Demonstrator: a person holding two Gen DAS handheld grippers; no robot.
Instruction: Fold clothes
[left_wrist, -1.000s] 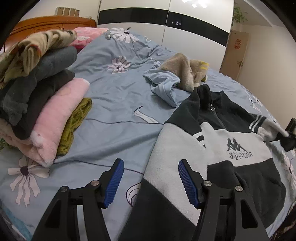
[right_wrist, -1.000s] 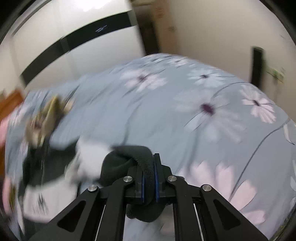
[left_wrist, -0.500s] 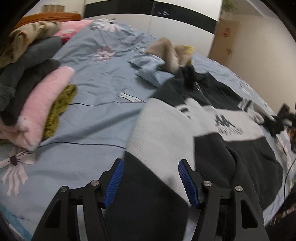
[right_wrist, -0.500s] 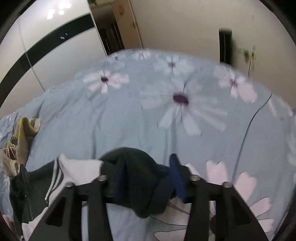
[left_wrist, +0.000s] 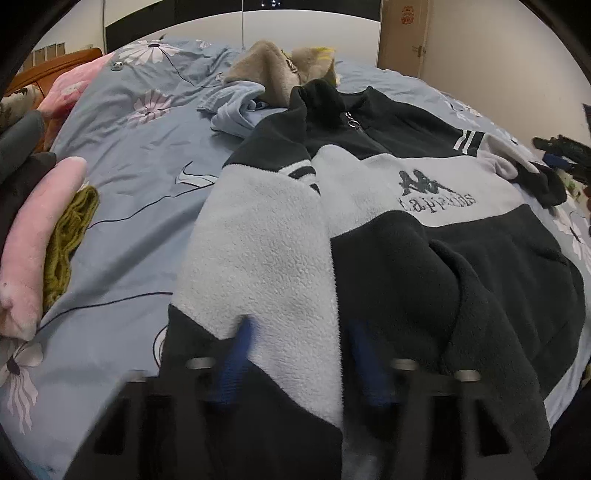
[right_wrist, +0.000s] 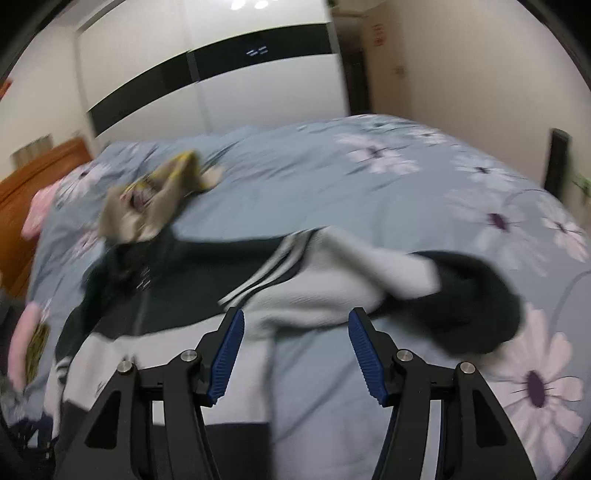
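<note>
My left gripper (left_wrist: 299, 354), jaws spread over the fleece jacket (left_wrist: 424, 236) sleeve (thick, slippery pile), could pinch two layers; my right gripper (right_wrist: 295, 350) gapes empty.

Right gripper (right_wrist: 295, 349) black angular frame, ribbed blue pads (right_wrist: 229, 355), silver screws, left gripper (left_wrist: 299, 363) alike, blurred

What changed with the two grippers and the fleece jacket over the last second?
The right gripper let go of the dark cuff; its jaws now stand open and the sleeve lies flat on the bedspread. The left gripper moved forward, its open jaws now straddling the jacket's near sleeve. The folded stack and the tan garment stayed put.
</note>
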